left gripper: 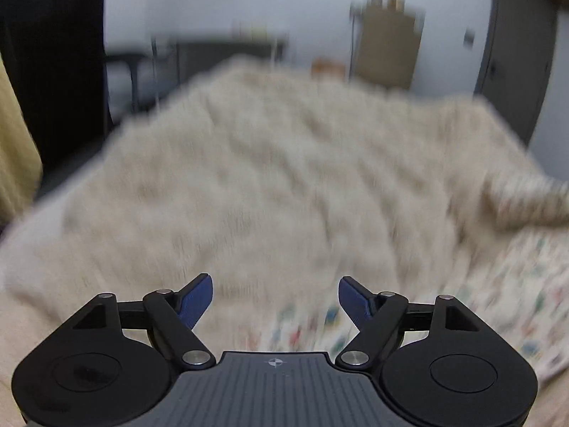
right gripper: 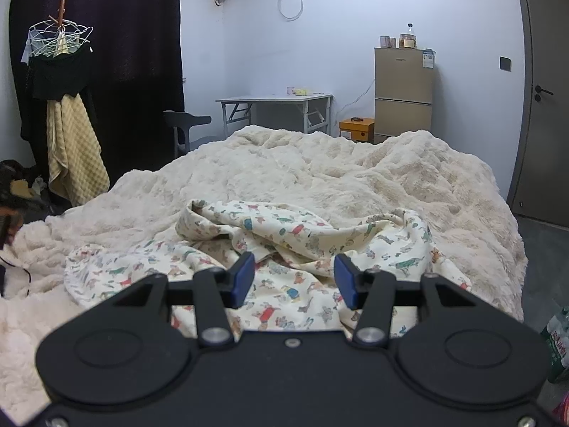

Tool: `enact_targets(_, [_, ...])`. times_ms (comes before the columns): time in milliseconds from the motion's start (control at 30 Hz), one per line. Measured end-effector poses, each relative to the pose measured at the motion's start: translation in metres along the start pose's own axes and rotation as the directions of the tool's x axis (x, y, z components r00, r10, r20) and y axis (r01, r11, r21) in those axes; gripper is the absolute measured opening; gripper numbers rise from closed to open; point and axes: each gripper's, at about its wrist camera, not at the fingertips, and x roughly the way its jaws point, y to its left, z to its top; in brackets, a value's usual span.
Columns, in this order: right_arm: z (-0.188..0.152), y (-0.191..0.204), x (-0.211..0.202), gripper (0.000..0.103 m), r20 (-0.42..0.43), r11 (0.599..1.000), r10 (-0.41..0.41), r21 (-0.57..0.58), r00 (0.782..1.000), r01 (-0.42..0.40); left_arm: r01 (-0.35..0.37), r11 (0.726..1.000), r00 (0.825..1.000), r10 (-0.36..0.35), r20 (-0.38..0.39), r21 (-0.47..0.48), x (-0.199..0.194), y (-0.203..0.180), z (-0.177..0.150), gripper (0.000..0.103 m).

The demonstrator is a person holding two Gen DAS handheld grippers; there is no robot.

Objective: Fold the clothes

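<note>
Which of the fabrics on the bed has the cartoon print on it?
The crumpled garment just ahead of the right hand-held gripper; it carries small coloured figures on cream, whereas the fluffy blanket beneath is plain cream.

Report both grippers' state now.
Left gripper: open, holding nothing.
Right gripper: open above the printed garment, not gripping it.

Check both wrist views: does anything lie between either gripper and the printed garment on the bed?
Nothing visible does. The right gripper hangs open just above the crumpled printed garment; the left gripper is open near its blurred edge.
</note>
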Motion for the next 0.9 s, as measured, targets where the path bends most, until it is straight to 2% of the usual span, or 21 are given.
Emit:
enact_targets(67, [0.0, 0.0, 0.0, 0.048, 0.0, 1.0, -0.011, -0.001, 1.0, 0.011, -0.019, 0.997, 0.996, 0.013, -0.088, -0.074, 0.025, 0.019, -0.014, 0.073])
enact_targets(133, [0.0, 0.0, -0.001, 0.048, -0.001, 1.0, -0.027, -0.002, 1.0, 0.027, 0.03, 0.992, 0.993, -0.043, -0.109, -0.124, 0.033, 0.032, -0.025, 0.073])
enact_targets(233, [0.001, -0.001, 0.001, 0.048, -0.001, 1.0, -0.026, 0.003, 1.0, 0.026, 0.097, 0.986, 0.986, -0.113, -0.121, -0.135, 0.04, 0.035, -0.029, 0.073])
enact_targets(300, [0.0, 0.0, 0.002, 0.048, -0.002, 1.0, -0.024, -0.002, 1.0, 0.024, 0.118, 0.985, 0.979, -0.136, -0.152, -0.126, 0.053, 0.03, -0.029, 0.071])
enact_targets(367, [0.0, 0.002, 0.002, 0.048, -0.003, 1.0, -0.021, -0.006, 1.0, 0.021, 0.116, 0.988, 0.97, -0.135, -0.204, -0.104, 0.073, 0.022, -0.031, 0.045])
enact_targets(400, [0.001, 0.001, 0.002, 0.048, -0.001, 1.0, -0.021, -0.007, 1.0, 0.021, 0.124, 0.986, 0.967, -0.146, -0.21, -0.114, 0.081, 0.022, -0.029, 0.022])
enact_targets(433, [0.001, 0.001, 0.002, 0.048, 0.001, 1.0, -0.021, -0.004, 1.0, 0.021, 0.135, 0.983, 0.969, -0.157, -0.188, -0.127, 0.083, 0.019, -0.023, 0.01])
enact_targets(467, [0.001, 0.0, 0.002, 0.048, 0.002, 1.0, -0.021, -0.001, 1.0, 0.021, 0.149, 0.98, 0.976, -0.167, -0.14, -0.132, 0.081, 0.013, -0.011, 0.005])
enact_targets(567, [0.001, 0.0, 0.003, 0.048, 0.003, 1.0, -0.02, 0.005, 1.0, 0.02, 0.196, 0.97, 0.98, -0.198, -0.001, -0.146, 0.073, -0.001, 0.024, 0.004])
enact_targets(600, [0.001, -0.001, 0.004, 0.048, 0.003, 1.0, -0.02, 0.007, 1.0, 0.02, 0.239, 0.956, 0.971, -0.231, 0.062, -0.169, 0.065, -0.003, 0.038, 0.004])
enact_targets(633, [0.001, -0.001, 0.005, 0.048, 0.003, 1.0, -0.02, 0.008, 1.0, 0.02, 0.308, 0.93, 0.947, -0.28, 0.155, -0.201, 0.054, -0.007, 0.059, 0.004])
enact_targets(700, [0.001, -0.001, 0.004, 0.048, 0.004, 1.0, -0.022, 0.005, 1.0, 0.022, 0.397, 0.884, 0.9, -0.322, 0.294, -0.246, 0.03, -0.006, 0.082, 0.004])
enact_targets(733, [0.001, -0.001, 0.003, 0.048, 0.005, 1.0, -0.023, 0.004, 1.0, 0.023, 0.449, 0.851, 0.861, -0.332, 0.385, -0.271, 0.01, -0.001, 0.092, 0.004])
enact_targets(767, [0.001, -0.001, 0.002, 0.048, 0.008, 1.0, -0.028, 0.003, 1.0, 0.028, 0.484, 0.828, 0.832, -0.336, 0.442, -0.282, -0.005, 0.003, 0.098, 0.004])
enact_targets(800, [0.001, -0.001, 0.0, 0.048, 0.013, 1.0, -0.03, 0.003, 0.999, 0.03, 0.483, 0.829, 0.827, -0.326, 0.458, -0.281, -0.016, 0.007, 0.096, 0.004])
enact_targets(867, [0.001, -0.002, -0.002, 0.048, 0.019, 1.0, -0.025, 0.005, 1.0, 0.025, 0.443, 0.853, 0.833, -0.278, 0.478, -0.277, -0.041, 0.015, 0.086, 0.005])
enact_targets(900, [0.001, -0.002, -0.003, 0.048, 0.022, 1.0, -0.022, 0.006, 1.0, 0.022, 0.419, 0.863, 0.845, -0.257, 0.47, -0.282, -0.049, 0.021, 0.075, 0.005])
